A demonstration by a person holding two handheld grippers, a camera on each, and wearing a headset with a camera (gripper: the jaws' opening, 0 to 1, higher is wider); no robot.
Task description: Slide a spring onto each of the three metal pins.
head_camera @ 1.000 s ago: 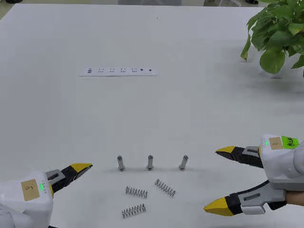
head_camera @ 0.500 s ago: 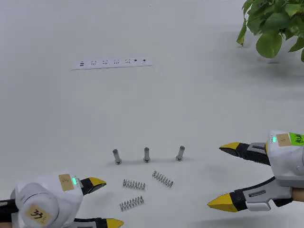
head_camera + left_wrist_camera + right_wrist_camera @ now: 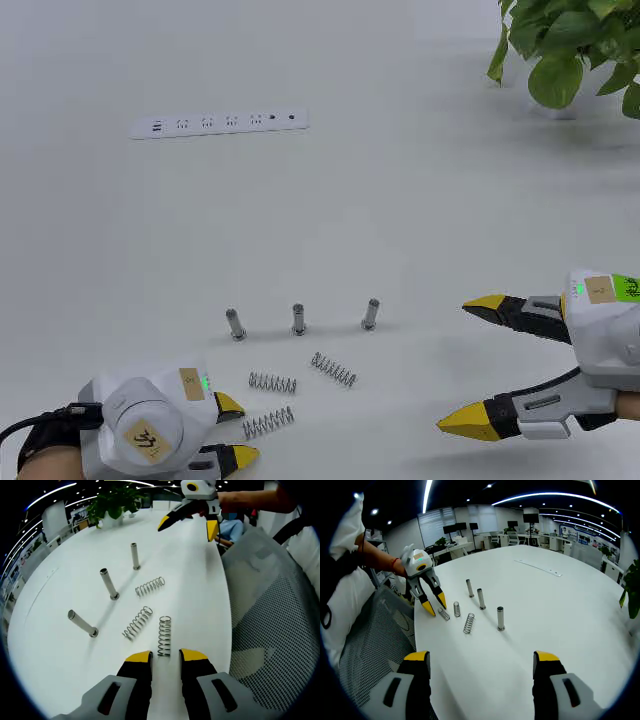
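Observation:
Three metal pins (image 3: 236, 325) (image 3: 298, 319) (image 3: 371, 314) stand upright in a row on the white table. In front of them lie three loose springs (image 3: 272, 383) (image 3: 333, 369) (image 3: 267, 423). My left gripper (image 3: 235, 431) is at the lower left, open by a narrow gap, its tips right at the end of the nearest spring (image 3: 164, 636). In the left gripper view that spring's near end lies just ahead of the gripper (image 3: 166, 656), level with the gap. My right gripper (image 3: 472, 363) hovers wide open to the right of the pins, holding nothing; its own view (image 3: 481, 656) looks along the pin row (image 3: 480, 599).
A white power strip (image 3: 218, 122) lies flat further back on the table (image 3: 420, 200). A potted green plant (image 3: 565, 45) stands at the far right corner. A mesh chair (image 3: 270, 620) sits beyond the table's near edge.
My left gripper has moved right and forward toward the springs and rolled over, bringing its tips to the nearest spring. The right gripper has stayed almost still. The head camera has tilted.

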